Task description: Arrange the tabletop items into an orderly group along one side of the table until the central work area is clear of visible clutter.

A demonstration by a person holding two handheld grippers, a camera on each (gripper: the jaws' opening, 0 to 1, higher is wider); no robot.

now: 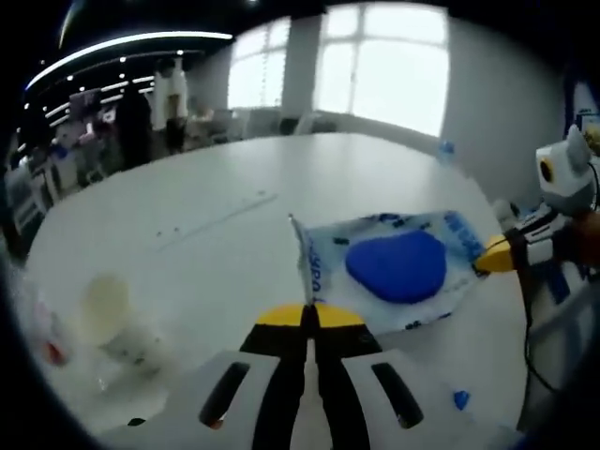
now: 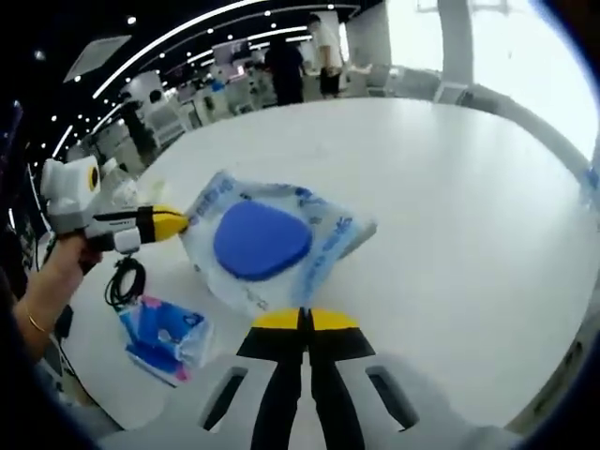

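Nearest the lens in the left gripper view, the left gripper had its yellow-tipped jaws pressed together on one edge of the bag, the plastic standing up in a thin crease right at the tips. In the right gripper view the right gripper showed the same closed stance, jaws meeting on the near edge of the bag, so the bag was pinched from two opposite sides at once and lay — or was barely lifted, it could not be told — over the white table, toward one side of it. Inside the clear printed film sat a blue pad, rounded and thick-looking. By the look of it the bag would handle as light, limp and slick: the film wrinkled where gripped, so a hold on the flat sealed border seemed safer than on the bulge, and one pinch alone would probably let it sag and swing. Just beside the bag in the right gripper view, a hand carried the other gripper, with a black cable looped below it and a small blue pack lying near the table edge. In the left gripper view a pale, blurred cup stood off to the side. Farther back the table ran bare to bright windows, with people standing in the distance.
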